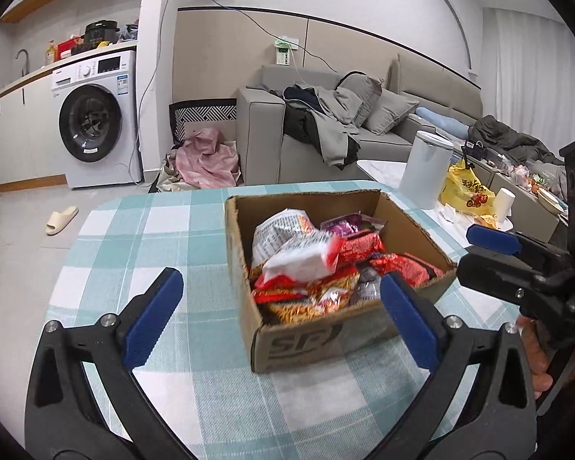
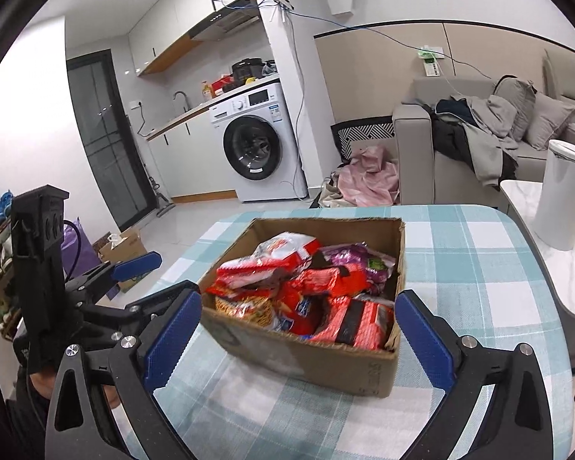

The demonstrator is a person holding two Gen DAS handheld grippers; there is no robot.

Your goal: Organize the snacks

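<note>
You held both grippers over the near edge of the desk [image 1: 142, 230], which was covered in a teal checked cloth. Your left gripper [image 1: 283, 318] had its jaws spread wide with nothing between them, and your right gripper [image 2: 299, 337] likewise stood wide apart and empty. The cardboard box [image 2: 306, 360] sat toward the middle of the desk, filled with snack packets [image 2: 306, 280], mostly red and orange, one purple.
</note>
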